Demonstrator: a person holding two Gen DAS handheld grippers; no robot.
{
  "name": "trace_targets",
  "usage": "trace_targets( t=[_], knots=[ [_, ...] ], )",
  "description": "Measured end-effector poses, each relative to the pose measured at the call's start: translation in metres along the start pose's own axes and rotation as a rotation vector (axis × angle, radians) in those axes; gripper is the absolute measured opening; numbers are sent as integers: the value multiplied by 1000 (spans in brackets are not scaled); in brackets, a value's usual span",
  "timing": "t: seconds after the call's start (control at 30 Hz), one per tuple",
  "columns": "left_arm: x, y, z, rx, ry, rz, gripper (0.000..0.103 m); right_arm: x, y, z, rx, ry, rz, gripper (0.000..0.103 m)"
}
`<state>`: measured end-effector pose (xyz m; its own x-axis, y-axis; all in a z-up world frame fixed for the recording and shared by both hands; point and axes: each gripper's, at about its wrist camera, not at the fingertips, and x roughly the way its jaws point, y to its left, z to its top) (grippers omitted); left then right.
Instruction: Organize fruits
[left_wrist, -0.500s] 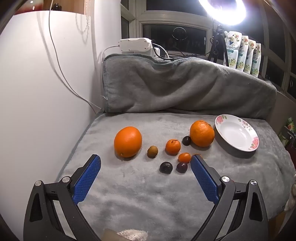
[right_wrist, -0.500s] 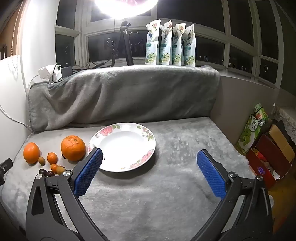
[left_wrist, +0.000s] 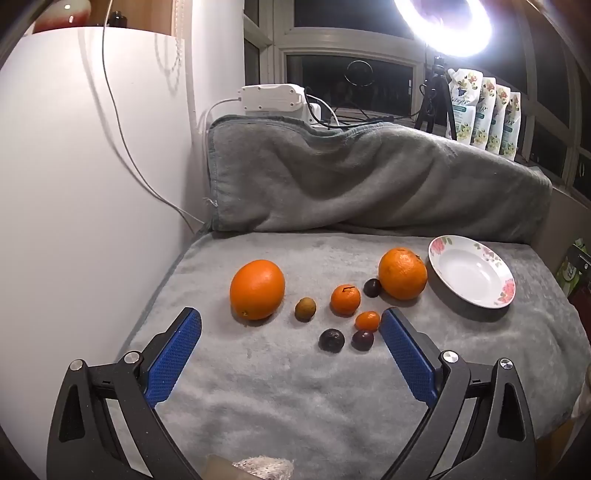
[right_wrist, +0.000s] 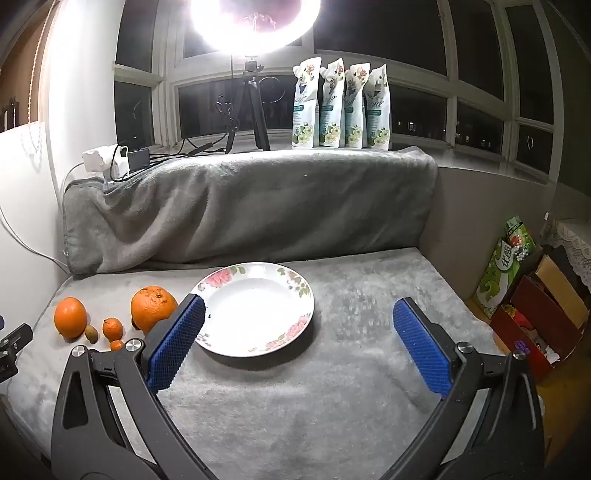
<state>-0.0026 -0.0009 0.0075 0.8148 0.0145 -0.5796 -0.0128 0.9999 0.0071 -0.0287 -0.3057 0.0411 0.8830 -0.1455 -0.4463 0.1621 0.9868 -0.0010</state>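
Hovering over grey blanket (left_wrist: 280, 398) — left gripper (left_wrist: 290, 325) and right gripper (right_wrist: 299, 314) agape, empty; plate (right_wrist: 295, 280) bare.

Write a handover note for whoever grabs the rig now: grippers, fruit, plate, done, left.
Left gripper: open, empty, hovering short of the fruit.
Right gripper: open, empty, facing the plate.
Fruit: all on the grey blanket, left of the plate: two large oranges, two small ones, one brownish fruit, three dark ones.
Done: nothing; plate holds no fruit.
Left: presumably move every fruit onto the plate.
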Motion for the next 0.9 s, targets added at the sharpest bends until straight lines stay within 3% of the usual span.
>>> trace_targets(
  t=[0.9],
  knots=[
    [-1,-5,6,4,-11,14,98,6,1,-4,6,12,8,103]
  ],
)
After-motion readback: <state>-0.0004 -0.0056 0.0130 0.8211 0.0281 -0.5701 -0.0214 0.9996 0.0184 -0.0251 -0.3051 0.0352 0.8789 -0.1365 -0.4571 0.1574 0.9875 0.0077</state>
